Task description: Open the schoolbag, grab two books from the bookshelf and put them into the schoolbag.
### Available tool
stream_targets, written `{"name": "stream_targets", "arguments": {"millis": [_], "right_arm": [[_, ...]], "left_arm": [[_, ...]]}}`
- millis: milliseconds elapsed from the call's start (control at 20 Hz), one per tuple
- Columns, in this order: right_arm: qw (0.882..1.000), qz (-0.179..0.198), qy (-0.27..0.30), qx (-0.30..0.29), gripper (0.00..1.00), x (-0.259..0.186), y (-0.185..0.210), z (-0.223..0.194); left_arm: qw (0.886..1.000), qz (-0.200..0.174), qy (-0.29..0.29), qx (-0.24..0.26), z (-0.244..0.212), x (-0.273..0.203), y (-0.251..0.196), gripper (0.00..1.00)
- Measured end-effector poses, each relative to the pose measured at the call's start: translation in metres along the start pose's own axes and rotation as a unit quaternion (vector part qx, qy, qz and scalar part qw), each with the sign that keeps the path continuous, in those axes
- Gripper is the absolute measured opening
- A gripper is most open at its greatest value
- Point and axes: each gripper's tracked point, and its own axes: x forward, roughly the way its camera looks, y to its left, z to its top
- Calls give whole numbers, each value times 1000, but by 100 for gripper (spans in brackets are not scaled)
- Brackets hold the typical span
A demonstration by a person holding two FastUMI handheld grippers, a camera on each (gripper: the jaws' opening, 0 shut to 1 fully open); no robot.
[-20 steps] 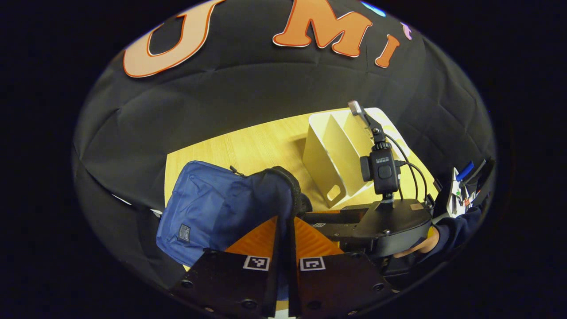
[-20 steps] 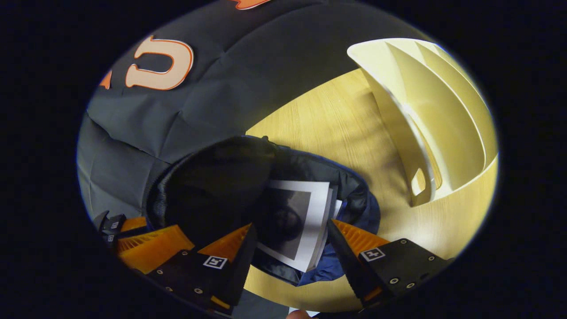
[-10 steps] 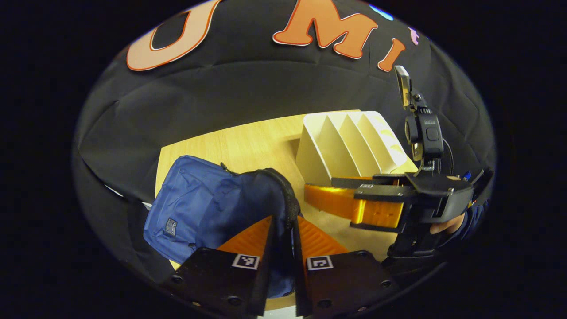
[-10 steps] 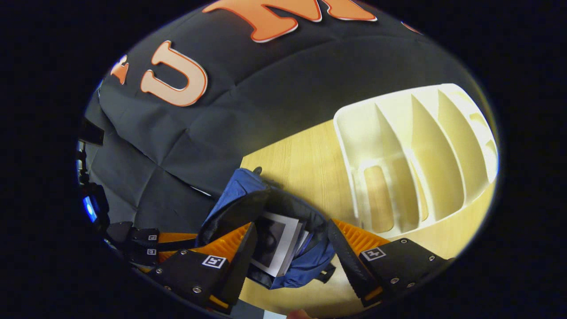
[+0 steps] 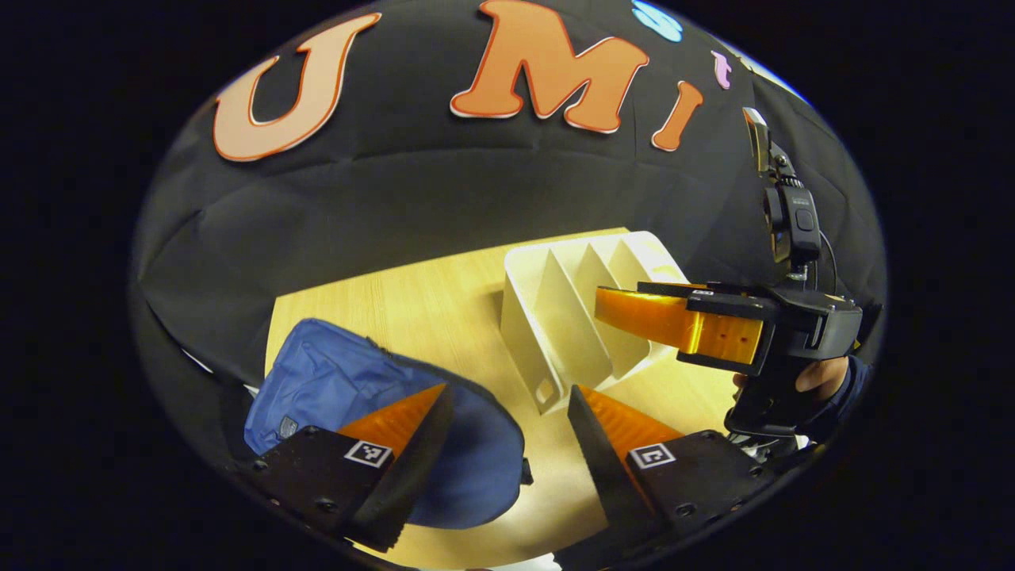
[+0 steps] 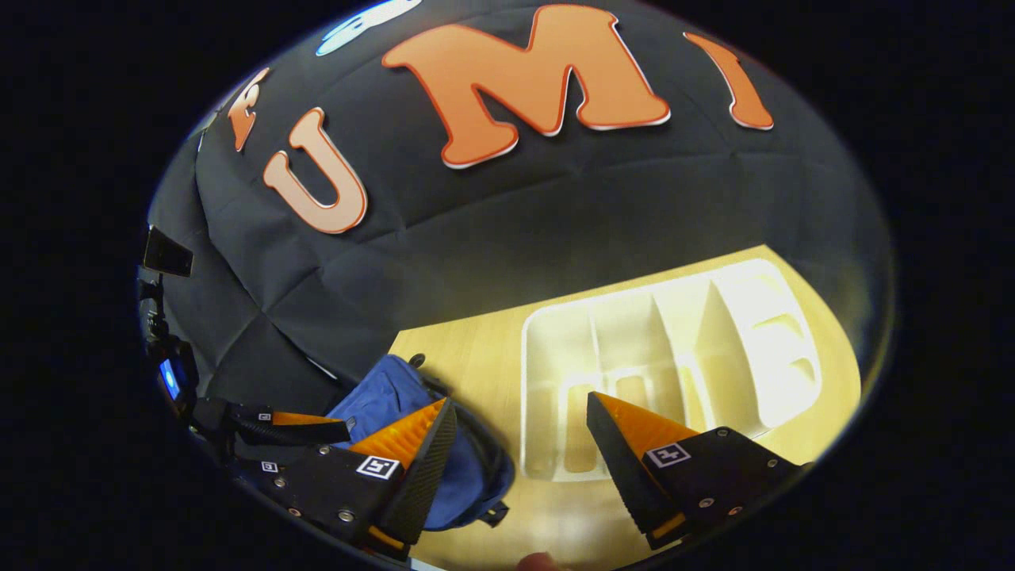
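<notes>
Wooden table (image 5: 444,293) against the black cloth wall. Left gripper (image 5: 507,412) at lower centre of its view — jaws wide, holding nothing. Right gripper (image 6: 519,428) likewise wide and empty. Schoolbag (image 5: 341,381) lies slumped at lower left, just beside the cream bookshelf (image 5: 571,317), whose slots look empty. Risk, as a judgement: the unsupported bag mouth may sag or gape — books could slide out.

A staged recording booth. Black cloth wall (image 5: 444,198) hangs behind a pale wooden surface (image 5: 444,293). At three o'clock, a camera-topped hand-held gripper (image 5: 634,313).
</notes>
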Motion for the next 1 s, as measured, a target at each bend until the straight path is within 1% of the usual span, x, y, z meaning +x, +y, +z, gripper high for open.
{"name": "stream_targets", "arguments": {"millis": [50,100,250,300,350,500,700,850,950,1000], "right_arm": [[1000,-6,-13,-7,97,-7,-7,8],[999,-14,-25,-14,97,-12,-14,16],[997,-41,-60,-41,97,-33,-37,39],[995,-48,-71,-49,97,-39,-39,47],[994,-54,-82,-55,97,-44,-44,55],[990,-64,-109,-67,97,-63,-59,71],[983,-78,-145,-84,97,-87,-70,98],[977,-83,-175,-93,97,-108,-74,118],[971,-90,-196,-102,97,-120,-76,129],[969,-91,-205,-107,97,-125,-77,134]], "left_arm": [[1000,4,-16,5,9,1,-5,96],[999,14,-34,10,19,0,-8,98],[995,38,-89,13,47,-4,-21,98],[993,44,-106,13,56,-7,-26,95],[991,50,-121,11,62,-9,-30,97],[984,65,-168,16,84,-18,-44,97],[967,90,-237,34,118,-36,-62,96],[957,105,-268,38,132,-48,-72,96],[946,125,-299,32,146,-59,-71,96],[937,128,-323,30,155,-67,-73,96]]}}
